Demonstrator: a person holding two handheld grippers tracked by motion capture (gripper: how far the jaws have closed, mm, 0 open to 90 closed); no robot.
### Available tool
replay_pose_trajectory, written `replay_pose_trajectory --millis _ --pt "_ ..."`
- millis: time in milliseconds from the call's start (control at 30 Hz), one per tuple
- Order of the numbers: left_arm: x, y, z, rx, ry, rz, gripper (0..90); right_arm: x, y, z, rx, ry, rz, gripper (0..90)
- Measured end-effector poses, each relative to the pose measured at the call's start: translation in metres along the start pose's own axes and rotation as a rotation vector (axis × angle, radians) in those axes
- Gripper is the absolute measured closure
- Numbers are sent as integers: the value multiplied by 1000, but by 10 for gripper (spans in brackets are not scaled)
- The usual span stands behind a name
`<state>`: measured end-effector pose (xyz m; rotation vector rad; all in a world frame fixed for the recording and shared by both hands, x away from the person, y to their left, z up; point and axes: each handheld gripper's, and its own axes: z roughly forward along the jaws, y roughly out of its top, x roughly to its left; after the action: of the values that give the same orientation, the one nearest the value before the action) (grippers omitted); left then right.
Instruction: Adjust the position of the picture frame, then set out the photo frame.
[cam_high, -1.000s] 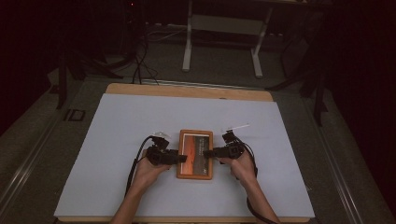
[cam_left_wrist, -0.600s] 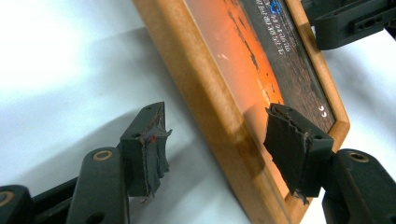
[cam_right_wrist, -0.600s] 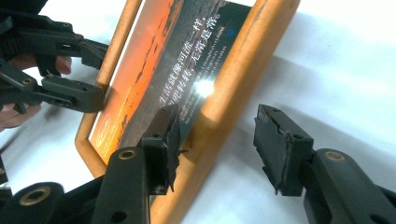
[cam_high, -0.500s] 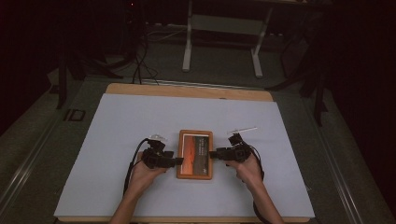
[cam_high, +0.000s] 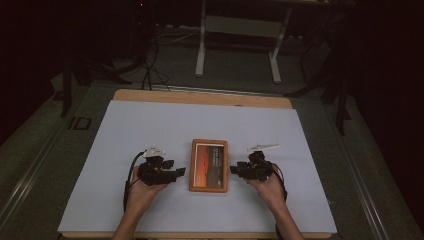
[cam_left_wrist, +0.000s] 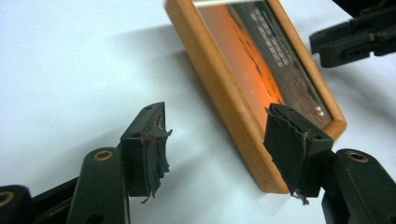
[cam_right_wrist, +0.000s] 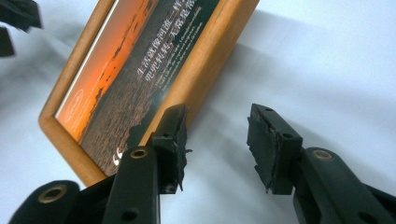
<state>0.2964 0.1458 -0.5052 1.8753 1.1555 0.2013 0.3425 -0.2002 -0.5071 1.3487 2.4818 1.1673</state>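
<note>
The frame (cam_high: 209, 165) lies flat on the tabletop (cam_high: 150, 125), nearer its front edge, midway between the side edges. Left gripper (cam_high: 176, 172) lies just left of it, right gripper (cam_high: 235, 170) just right.

A pale sheet (cam_high: 150, 130) covers the table (cam_high: 200, 97), whose wooden edge shows along the far side; beyond it stands a white stand (cam_high: 240, 30) (two legs on feet) on the dark floor (cam_high: 175, 65); cables (cam_high: 150, 70) trail at the left.

my black plastic pads (cam_left_wrist: 149, 154) look frayed and rough; the picture frame (cam_high: 209, 165) is smooth wood, its print glossy, on matt white table (cam_high: 125, 130).
</note>
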Motion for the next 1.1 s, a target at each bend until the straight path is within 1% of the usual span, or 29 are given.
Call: replay_pose_trajectory --millis 67,133,167,200,267,300,333,367,400,467,533,600,633,667,733,800,833,933,967,1100 --pt "0 -1 -5 -27 8 -11 395 3 0 -2 -14 -18 -19 581" --pt "0 -2 -10 -46 27 -15 396 4 1 -4 -31 -26 -33 587" --pt "0 -2 -10 -46 27 -15 397 4 1 -4 -31 -26 -33 587" --pt "0 -3 -13 -56 35 -20 397 5 1 -7 -54 -23 -36 599" --pt "-1 -4 -16 -63 56 -17 397 6 1 -8 -67 -26 -41 602" --pt "-1 -4 -16 -63 56 -17 397 7 1 -9 -78 -31 -46 604" --pt "-2 -6 -17 -72 71 -15 396 8 2 -10 -89 -36 -51 607" --pt "-2 -6 -17 -72 71 -15 395 8 2 -10 -89 -36 -51 607" --pt "-5 -7 -19 -75 81 -6 395 8 2 -11 -95 -36 -54 610" --pt "-9 -8 -20 -85 91 11 394 12 4 -12 -120 -36 -67 612" --pt "-12 -9 -20 -92 100 23 387 14 5 -13 -131 -34 -76 611" --pt "-12 -9 -20 -92 100 23 386 14 5 -14 -135 -35 -78 611" --pt "-19 -10 -18 -95 76 44 385 16 6 -13 -141 -33 -84 612" --pt "-20 -10 -17 -92 64 54 377 17 7 -13 -143 -26 -84 611" --pt "-24 -11 -15 -90 56 65 376 20 7 -11 -146 -17 -88 612" --pt "-24 -11 -15 -90 56 65 376 22 8 -10 -146 -16 -95 612" --pt "-27 -11 -12 -88 46 81 375 25 9 -8 -150 -13 -106 611" --pt "-28 -10 -10 -75 32 87 375 30 12 -5 -145 -6 -119 631" --pt "-28 -10 -10 -72 34 87 375 32 14 -4 -143 -7 -126 635" --pt "-26 -10 -8 -66 27 75 375 38 23 -1 -147 -18 -166 652"
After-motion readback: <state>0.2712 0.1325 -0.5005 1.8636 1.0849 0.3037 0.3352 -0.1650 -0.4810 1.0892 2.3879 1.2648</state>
